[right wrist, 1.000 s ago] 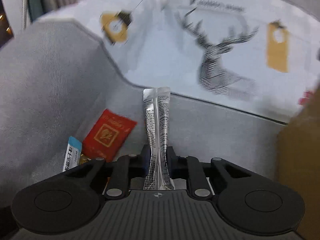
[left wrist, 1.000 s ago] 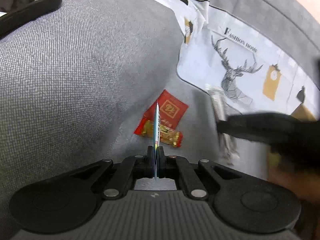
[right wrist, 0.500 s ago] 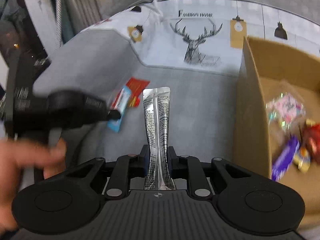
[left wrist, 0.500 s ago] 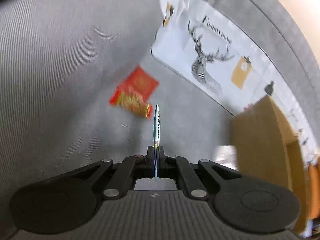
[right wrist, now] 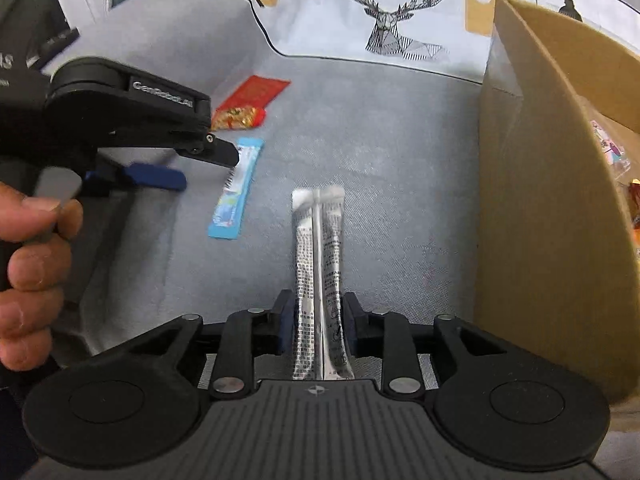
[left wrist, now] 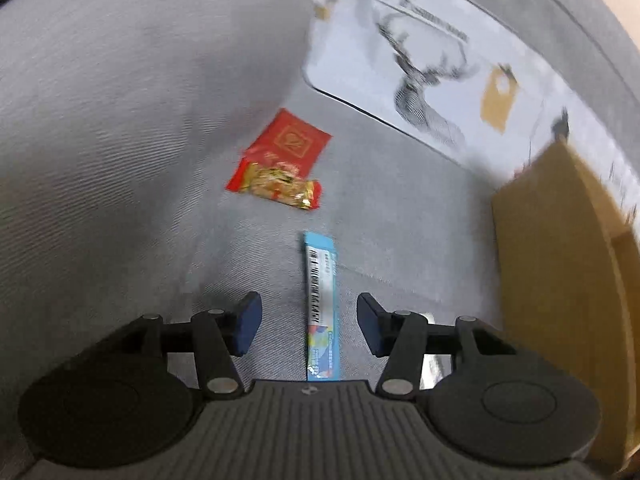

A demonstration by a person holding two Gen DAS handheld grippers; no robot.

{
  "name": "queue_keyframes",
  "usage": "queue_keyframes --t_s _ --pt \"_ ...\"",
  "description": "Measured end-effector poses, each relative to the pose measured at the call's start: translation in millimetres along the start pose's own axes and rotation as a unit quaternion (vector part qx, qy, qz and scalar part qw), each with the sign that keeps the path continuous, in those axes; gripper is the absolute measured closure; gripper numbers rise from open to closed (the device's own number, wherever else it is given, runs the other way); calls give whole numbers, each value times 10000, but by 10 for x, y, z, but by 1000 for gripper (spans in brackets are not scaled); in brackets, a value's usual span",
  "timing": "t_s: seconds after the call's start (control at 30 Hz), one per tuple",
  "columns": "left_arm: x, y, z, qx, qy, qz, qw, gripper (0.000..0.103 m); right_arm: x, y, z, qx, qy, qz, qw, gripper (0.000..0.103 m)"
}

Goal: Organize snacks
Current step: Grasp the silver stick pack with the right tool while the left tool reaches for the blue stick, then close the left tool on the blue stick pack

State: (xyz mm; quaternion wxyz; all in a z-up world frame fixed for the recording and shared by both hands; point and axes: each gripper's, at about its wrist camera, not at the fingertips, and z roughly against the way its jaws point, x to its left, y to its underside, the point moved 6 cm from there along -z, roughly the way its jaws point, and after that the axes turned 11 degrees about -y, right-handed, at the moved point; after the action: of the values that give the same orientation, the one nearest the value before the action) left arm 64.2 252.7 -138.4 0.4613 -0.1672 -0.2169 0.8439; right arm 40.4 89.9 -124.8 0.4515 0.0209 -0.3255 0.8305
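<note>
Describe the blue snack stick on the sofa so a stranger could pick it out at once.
Start at the cardboard box on the grey sofa seat; to its left lie a few loose snacks. The blue snack stick lies flat there, just below the open left gripper. Unlike the red packet and gold-and-red candy beyond it, it is long, narrow and light blue.

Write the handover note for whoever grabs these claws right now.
Left claw: open, holding nothing; the blue stick packet lies flat on the grey sofa between its fingers.
Right claw: shut on the silver sachet, beside the cardboard box.
Red packet and gold-wrapped candy lie loose further along the seat.
Done: some snacks already sit in the box.
Left: silver sachet, blue stick packet, red packet and candy still need boxing.
</note>
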Motion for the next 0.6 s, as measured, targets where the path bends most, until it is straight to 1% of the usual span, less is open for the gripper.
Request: queue_keyframes --t_s 0.1,0.17,0.27,0.33,0.43,0.53,0.6 --pt "-147 21 -1 -166 -98 -426 9989 52 -13 -8 -36 21 21 80 10000 71" --pt "-259 31 -10 -268 -174 -712 9969 58 -7 5 -56 84 34 217 9997 69" --pt "-369 58 -44 -398 -459 -1110 9920 61 21 23 -79 137 50 455 9989 67" --pt "-376 56 -79 -407 -596 -1166 9906 61 24 10 -93 141 46 513 9986 67" --pt "-347 55 -120 -315 -628 -1056 9919 62 3 21 -80 129 39 498 9987 67" --pt "-350 84 -160 -177 -626 -1063 9922 68 -25 34 -47 105 37 443 9990 67" --pt "-370 105 -177 -159 -646 -1159 9910 77 -25 35 -41 93 49 424 9990 67"
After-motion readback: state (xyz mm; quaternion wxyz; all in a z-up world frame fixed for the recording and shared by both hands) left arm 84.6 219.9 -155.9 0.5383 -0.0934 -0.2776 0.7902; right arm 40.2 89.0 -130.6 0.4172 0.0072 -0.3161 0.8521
